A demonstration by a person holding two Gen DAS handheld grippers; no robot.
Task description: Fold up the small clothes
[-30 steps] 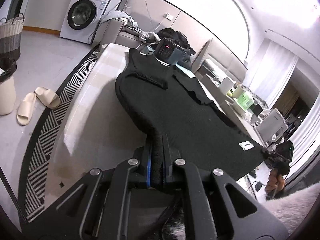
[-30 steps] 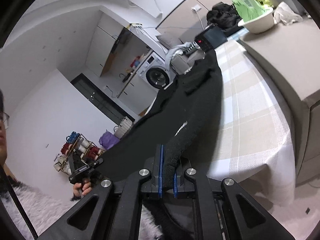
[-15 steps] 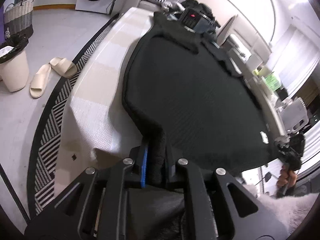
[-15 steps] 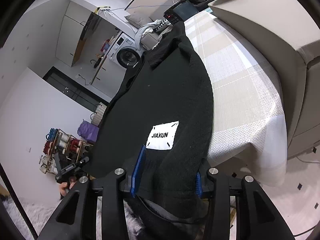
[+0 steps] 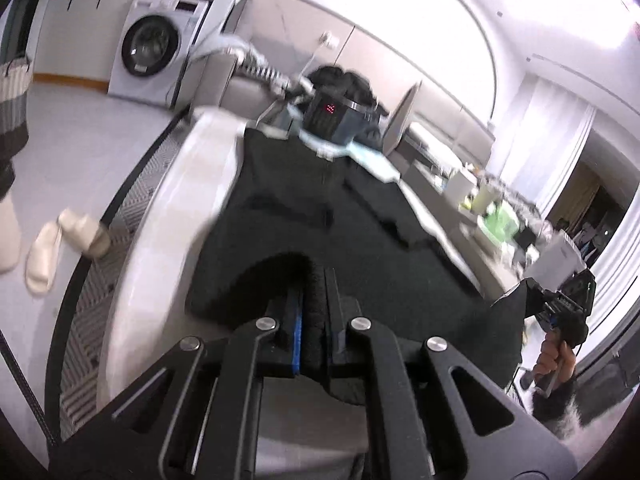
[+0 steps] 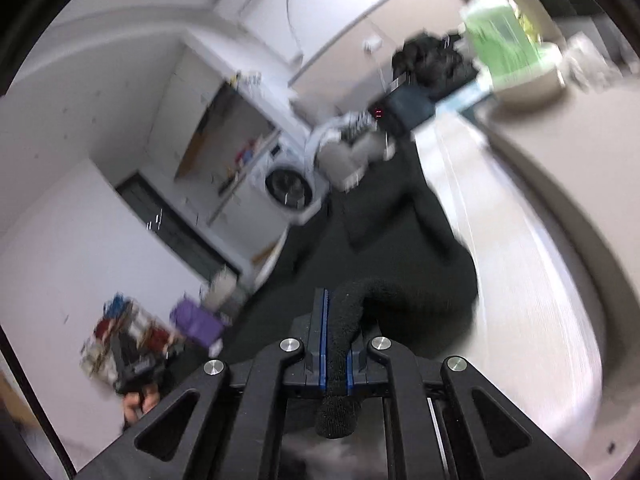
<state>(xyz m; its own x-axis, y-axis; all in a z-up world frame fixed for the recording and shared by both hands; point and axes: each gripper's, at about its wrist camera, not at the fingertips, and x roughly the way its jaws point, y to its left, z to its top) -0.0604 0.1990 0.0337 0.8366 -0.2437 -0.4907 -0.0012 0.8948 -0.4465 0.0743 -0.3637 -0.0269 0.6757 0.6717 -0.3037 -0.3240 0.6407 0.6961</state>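
Note:
A black knitted garment (image 5: 344, 236) lies lengthwise on the pale checked table (image 5: 176, 216). My left gripper (image 5: 314, 300) is shut on its near hem, which curls up and forward over the cloth. My right gripper (image 6: 338, 320) is shut on the other near corner of the black garment (image 6: 404, 240), whose hem also arches up from the fingers. In the left wrist view the right gripper (image 5: 560, 304) shows at far right with the cloth corner hanging from it. In the right wrist view the left gripper (image 6: 136, 364) shows at lower left. Both views are motion-blurred.
A dark device with red lights (image 5: 336, 116) and a pile of dark clothes (image 5: 344, 80) sit at the table's far end. A washing machine (image 5: 152, 48) stands behind. Slippers (image 5: 60, 240) lie on the floor. A green pack in a bowl (image 6: 508, 52) stands on the side counter.
Both grippers have lifted the near hem and carried it forward over the garment toward the far end. The right gripper's jaws have closed tighter on the cloth. The label is no longer in view.

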